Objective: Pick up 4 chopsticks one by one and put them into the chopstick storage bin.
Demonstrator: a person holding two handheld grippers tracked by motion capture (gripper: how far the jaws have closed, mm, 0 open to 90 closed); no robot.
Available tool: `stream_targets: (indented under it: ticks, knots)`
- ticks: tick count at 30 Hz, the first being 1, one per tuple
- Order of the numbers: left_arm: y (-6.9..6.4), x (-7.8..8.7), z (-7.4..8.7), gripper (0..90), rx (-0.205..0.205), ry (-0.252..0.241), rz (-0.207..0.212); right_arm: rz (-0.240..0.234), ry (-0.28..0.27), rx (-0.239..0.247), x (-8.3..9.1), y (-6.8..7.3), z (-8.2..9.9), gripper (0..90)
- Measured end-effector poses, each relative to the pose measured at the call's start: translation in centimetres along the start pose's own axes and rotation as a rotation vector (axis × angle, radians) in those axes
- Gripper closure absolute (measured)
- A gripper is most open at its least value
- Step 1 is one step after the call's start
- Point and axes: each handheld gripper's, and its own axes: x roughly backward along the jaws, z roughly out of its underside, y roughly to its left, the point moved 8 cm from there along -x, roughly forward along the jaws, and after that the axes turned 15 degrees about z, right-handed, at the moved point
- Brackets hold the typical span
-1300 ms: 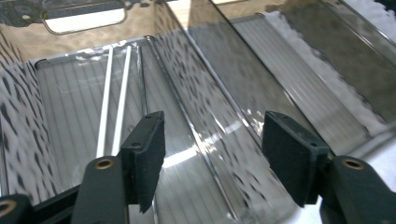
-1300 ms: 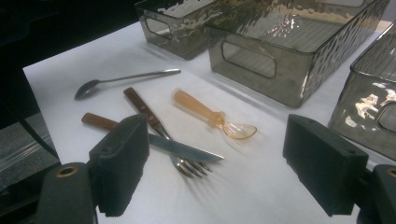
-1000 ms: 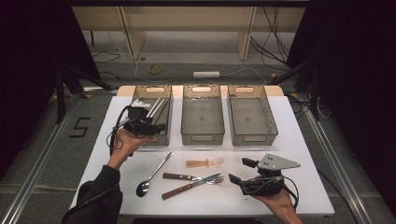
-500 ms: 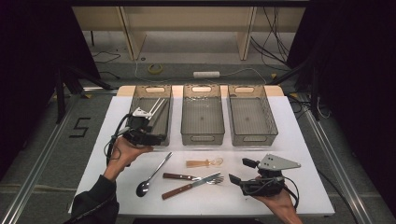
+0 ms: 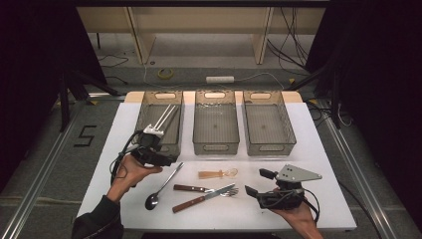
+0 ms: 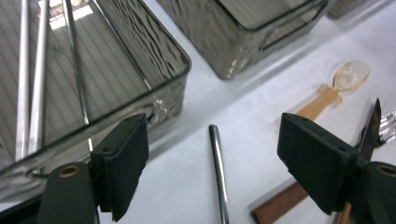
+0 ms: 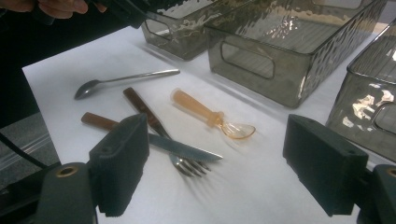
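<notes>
My left gripper (image 5: 165, 160) hovers just in front of the left tray (image 5: 145, 112), where thin metal rods (image 5: 166, 116) lie. Its jaws have just been opening and stand wide with nothing gripped. In the left gripper view the handle of the metal spoon (image 6: 219, 186) lies on the table under the gap of that gripper (image 6: 212, 170). The metal spoon (image 5: 160, 188), a wood-handled fork (image 5: 191, 188), a wood-handled knife (image 5: 196, 200) and an orange plastic spoon (image 5: 217, 174) lie on the white table (image 5: 323, 149). My right gripper (image 5: 258, 182) rests open at the front right, facing the cutlery.
Three smoked-plastic trays stand in a row at the back: the left one, a middle one (image 5: 215, 145) and a right one (image 5: 268, 147). The right gripper view has the fork (image 7: 187, 165) and orange spoon (image 7: 210, 114) closest, with the trays behind.
My left hand has drawn back from over the left tray toward the table's front and now sits lower, near the spoon's handle. The right hand has not moved.
</notes>
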Motion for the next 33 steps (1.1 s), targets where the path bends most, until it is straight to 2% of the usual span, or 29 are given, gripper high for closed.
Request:
stream_targets:
  ticks: [3,11,19,25,33]
  knots:
    - [-0.2,-0.1,0.6,23.3,-0.004,0.032,0.005,0.0,-0.001,-0.003,0.0,-0.2,0.1,23.6]
    - [-0.6,-0.4,1.8,23.1,0.001,0.067,0.021,-0.008,0.002,-0.006,-0.2,-0.3,0.1,23.6]
    - [-1.2,-0.9,3.3,23.2,-0.011,0.135,0.01,-0.014,-0.001,-0.005,-0.3,-0.3,0.0,23.6]
    - [-1.6,-1.4,4.4,23.2,-0.014,0.177,0.018,-0.013,0.003,-0.001,-0.4,-0.2,0.0,23.6]
    - [-1.4,-2.0,6.1,23.6,0.002,0.232,0.016,-0.012,0.006,0.001,-0.4,-0.1,0.0,23.6]
